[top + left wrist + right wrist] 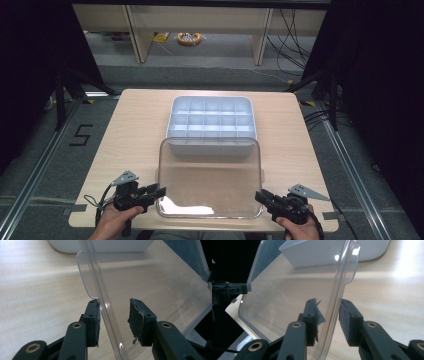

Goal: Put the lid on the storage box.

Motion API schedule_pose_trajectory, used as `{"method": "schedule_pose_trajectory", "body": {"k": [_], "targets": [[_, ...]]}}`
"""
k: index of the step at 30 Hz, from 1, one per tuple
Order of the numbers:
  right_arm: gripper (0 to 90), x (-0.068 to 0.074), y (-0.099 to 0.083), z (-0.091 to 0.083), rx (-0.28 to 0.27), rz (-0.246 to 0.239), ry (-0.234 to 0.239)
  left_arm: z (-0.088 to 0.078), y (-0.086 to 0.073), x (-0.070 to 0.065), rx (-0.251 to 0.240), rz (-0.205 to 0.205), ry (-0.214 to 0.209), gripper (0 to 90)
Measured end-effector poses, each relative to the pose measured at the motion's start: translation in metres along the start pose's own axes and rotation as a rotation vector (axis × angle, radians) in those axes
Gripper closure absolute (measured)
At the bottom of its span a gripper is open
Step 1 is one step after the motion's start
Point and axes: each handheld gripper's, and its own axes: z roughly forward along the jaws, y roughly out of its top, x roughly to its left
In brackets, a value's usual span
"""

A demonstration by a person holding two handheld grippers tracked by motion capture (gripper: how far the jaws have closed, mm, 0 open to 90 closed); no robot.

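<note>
1. With both tongs at the lower edge of the frame, left tongs and right tongs are each clamped on a near corner rim of the clear lid.
2. Two-sided grip likely keeps the lid level for carrying.
3. Lid sits lower centre, far edge overlapping the white divided tray; long axis runs towards the tray.
4. Tabletop below.

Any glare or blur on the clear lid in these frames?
High view: a bright reflection on the clear lid at its near left corner. Left gripper view: sharp gripper pads, washed-out table. Right gripper view: small highlights along the lid's rim, tabletop overexposed at right.
</note>
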Motion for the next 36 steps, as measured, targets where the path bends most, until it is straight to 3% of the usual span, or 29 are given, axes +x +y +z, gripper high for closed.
{"method": "schedule_pose_trajectory", "body": {"k": [1,2,3,5,7,8,10,11,12,13,14,18,19,20,25,27,29,30,31,33,34,36], "targets": [[68.5,-0.002,0.003,0.001,-0.009,-0.025,-0.004,0.001,0.003,-0.001,-0.003,0.014,0.009,60.5],[68.5,0.000,0.005,0.000,0.003,0.013,-0.002,0.002,0.006,-0.001,-0.007,0.022,0.015,60.6],[68.0,-0.004,0.010,0.003,-0.009,-0.027,-0.014,0.005,0.011,-0.001,-0.016,0.027,0.015,60.6],[67.9,-0.004,0.011,0.004,-0.007,-0.006,-0.015,0.007,0.015,0.000,-0.016,0.031,0.019,60.7],[67.9,-0.008,0.015,0.008,-0.022,-0.039,-0.026,0.009,0.019,0.002,-0.016,0.027,0.011,60.7],[67.9,-0.007,0.017,0.007,-0.011,-0.019,-0.027,0.010,0.021,0.002,-0.021,0.014,0.009,60.6],[67.3,-0.010,0.021,0.010,-0.024,-0.047,-0.033,0.011,0.024,0.004,-0.025,0.008,0.010,60.3],[67.4,-0.007,0.024,0.012,-0.021,-0.002,-0.036,0.012,0.027,0.005,-0.030,0.009,0.019,60.4],[67.3,-0.010,0.027,0.014,-0.035,-0.052,-0.045,0.012,0.029,0.005,-0.027,0.008,0.022,60.4],[67.3,-0.010,0.027,0.014,-0.035,-0.052,-0.045,0.012,0.029,0.005,-0.027,0.008,0.022,60.4],[67.3,-0.007,0.031,0.015,-0.028,-0.006,-0.040,0.013,0.033,0.006,-0.034,0.009,0.021,60.4],[67.3,-0.008,0.041,0.017,-0.044,-0.017,-0.056,0.014,0.041,0.006,-0.045,0.012,0.018,60.5],[67.3,-0.011,0.045,0.018,-0.055,-0.056,-0.059,0.014,0.045,0.007,-0.055,0.009,0.018,60.5],[67.2,-0.011,0.053,0.020,-0.070,-0.060,-0.049,0.014,0.052,0.007,-0.074,0.007,0.022,60.8],[66.8,-0.012,0.074,0.027,-0.094,-0.053,-0.051,0.016,0.074,0.008,-0.120,0.005,0.040,61.2],[66.8,-0.013,0.077,0.028,-0.102,-0.069,-0.058,0.017,0.080,0.009,-0.120,0.020,0.053,61.1],[66.8,-0.011,0.086,0.032,-0.111,-0.050,-0.068,0.019,0.090,0.010,-0.129,0.024,0.057,61.1],[66.8,-0.014,0.091,0.034,-0.121,-0.076,-0.070,0.020,0.095,0.010,-0.133,0.028,0.062,61.1],[66.8,-0.016,0.101,0.038,-0.135,-0.064,-0.070,0.023,0.105,0.011,-0.143,0.032,0.072,61.0],[66.8,-0.016,0.105,0.039,-0.129,-0.048,-0.075,0.025,0.109,0.012,-0.149,0.039,0.076,61.0],[66.7,-0.020,0.109,0.042,-0.145,-0.073,-0.078,0.027,0.113,0.012,-0.149,0.035,0.080,61.0],[66.7,-0.022,0.117,0.047,-0.158,-0.062,-0.080,0.031,0.121,0.015,-0.154,0.036,0.087,60.9]]}}
